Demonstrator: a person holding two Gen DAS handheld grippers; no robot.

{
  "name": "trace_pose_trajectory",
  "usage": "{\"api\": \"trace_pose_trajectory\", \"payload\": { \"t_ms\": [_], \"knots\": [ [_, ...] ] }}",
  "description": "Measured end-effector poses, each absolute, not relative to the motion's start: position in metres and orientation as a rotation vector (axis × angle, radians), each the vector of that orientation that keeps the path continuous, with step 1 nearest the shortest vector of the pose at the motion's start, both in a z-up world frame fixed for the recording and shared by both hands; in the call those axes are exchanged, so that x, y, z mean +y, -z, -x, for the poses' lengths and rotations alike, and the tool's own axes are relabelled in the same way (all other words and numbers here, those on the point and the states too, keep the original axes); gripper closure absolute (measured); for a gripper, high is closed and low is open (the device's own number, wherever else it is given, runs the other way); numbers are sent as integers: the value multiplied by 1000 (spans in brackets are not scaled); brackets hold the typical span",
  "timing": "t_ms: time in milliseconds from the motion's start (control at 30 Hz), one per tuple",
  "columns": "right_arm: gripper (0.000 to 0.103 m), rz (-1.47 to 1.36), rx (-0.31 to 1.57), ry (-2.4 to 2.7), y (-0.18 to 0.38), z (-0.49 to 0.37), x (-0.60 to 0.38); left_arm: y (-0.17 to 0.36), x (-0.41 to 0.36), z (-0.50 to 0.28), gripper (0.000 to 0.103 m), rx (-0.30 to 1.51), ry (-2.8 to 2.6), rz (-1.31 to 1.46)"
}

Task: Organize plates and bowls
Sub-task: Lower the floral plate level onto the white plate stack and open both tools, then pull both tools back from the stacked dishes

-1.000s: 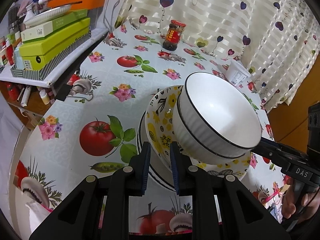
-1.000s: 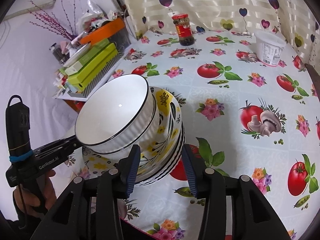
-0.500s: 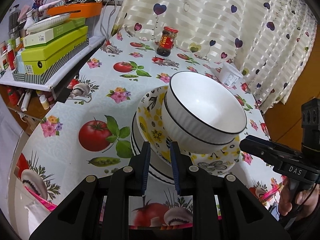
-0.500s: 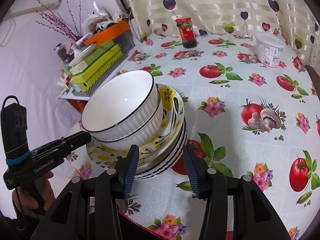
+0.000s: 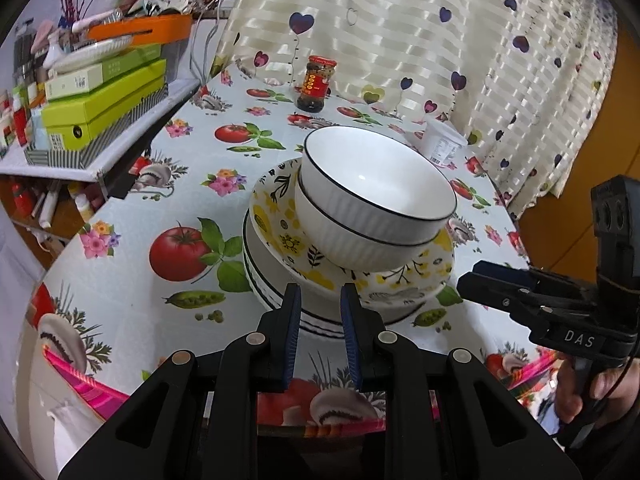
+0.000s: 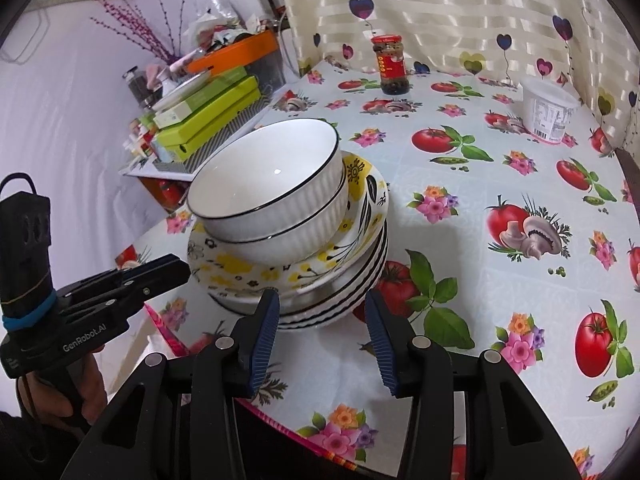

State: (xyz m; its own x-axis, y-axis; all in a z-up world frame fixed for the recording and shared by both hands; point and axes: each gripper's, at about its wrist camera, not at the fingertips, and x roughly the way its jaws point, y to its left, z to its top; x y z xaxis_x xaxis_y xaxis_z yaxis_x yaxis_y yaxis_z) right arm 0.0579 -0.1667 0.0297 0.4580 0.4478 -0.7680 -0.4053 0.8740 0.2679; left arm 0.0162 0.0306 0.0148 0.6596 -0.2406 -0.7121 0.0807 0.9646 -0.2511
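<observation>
Right now the white bowls (image 5: 372, 204) sit tilted on the plates (image 6: 352, 276) on the bench (image 6: 480, 184), so with the left gripper (image 5: 320, 312) nearly shut and empty and the right gripper (image 6: 318, 316) half open and empty, a bump could tip them off.

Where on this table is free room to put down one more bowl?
The widest bare patch of tablecloth lies between the dish stack, the jar and the white tub. Another lies left of the stack, below the shelf of green boxes. Crowded: the near edge, where both grippers flank the stack.
</observation>
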Motion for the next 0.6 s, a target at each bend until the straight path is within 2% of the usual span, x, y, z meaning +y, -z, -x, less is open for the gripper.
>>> {"api": "trace_pose_trajectory", "payload": {
  "t_ms": [600],
  "knots": [
    [58,32,972,-531,-19,-30,-148,-2,16,-3,82,879,142,122]
  ]
}}
